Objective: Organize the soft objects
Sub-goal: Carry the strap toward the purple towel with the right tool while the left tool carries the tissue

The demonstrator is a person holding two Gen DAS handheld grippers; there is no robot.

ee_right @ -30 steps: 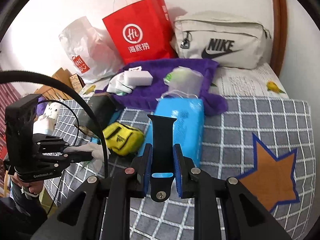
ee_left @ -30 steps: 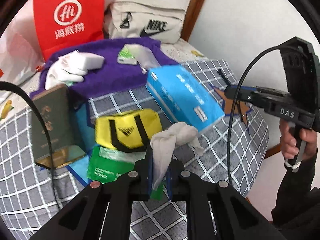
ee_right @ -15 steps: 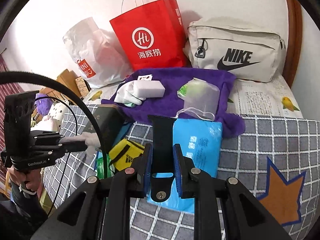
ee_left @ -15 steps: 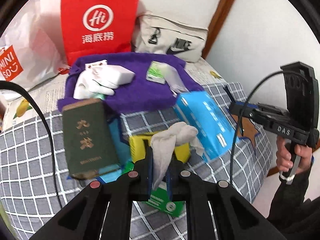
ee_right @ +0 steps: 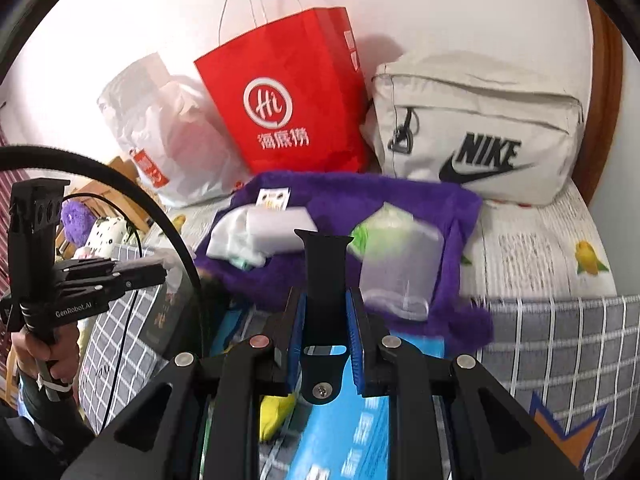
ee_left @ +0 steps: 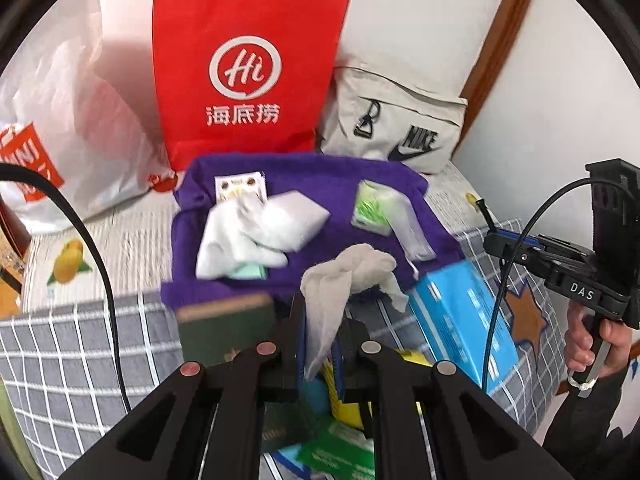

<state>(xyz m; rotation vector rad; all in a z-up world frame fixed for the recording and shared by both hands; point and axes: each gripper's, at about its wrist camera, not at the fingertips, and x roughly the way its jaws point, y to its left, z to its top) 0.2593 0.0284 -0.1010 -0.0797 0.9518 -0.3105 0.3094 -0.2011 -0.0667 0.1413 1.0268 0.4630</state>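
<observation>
My left gripper (ee_left: 318,344) is shut on a grey-white sock (ee_left: 344,276) and holds it up just before the purple towel (ee_left: 328,184). The towel lies on the bed with a white sponge and white cloth (ee_left: 260,228) and a clear pouch with green contents (ee_left: 380,208) on it. My right gripper (ee_right: 324,316) is shut on a black watch strap (ee_right: 322,276), held above the blue box (ee_right: 348,436), close to the purple towel (ee_right: 420,204). The left gripper (ee_right: 156,270) shows at the left in the right wrist view, the right gripper (ee_left: 496,242) at the right in the left wrist view.
A red paper bag (ee_left: 248,76), a white plastic bag (ee_left: 68,120) and a beige Nike bag (ee_left: 396,128) stand at the wall behind the towel. A green book (ee_left: 228,328), a yellow pouch (ee_right: 276,412) and a blue box (ee_left: 464,320) lie on the checked blanket (ee_left: 80,352).
Both grippers have moved forward toward the purple towel, each keeping its hold. The left has swung left and up, so the yellow pouch and the green book now lie under its fingers.
</observation>
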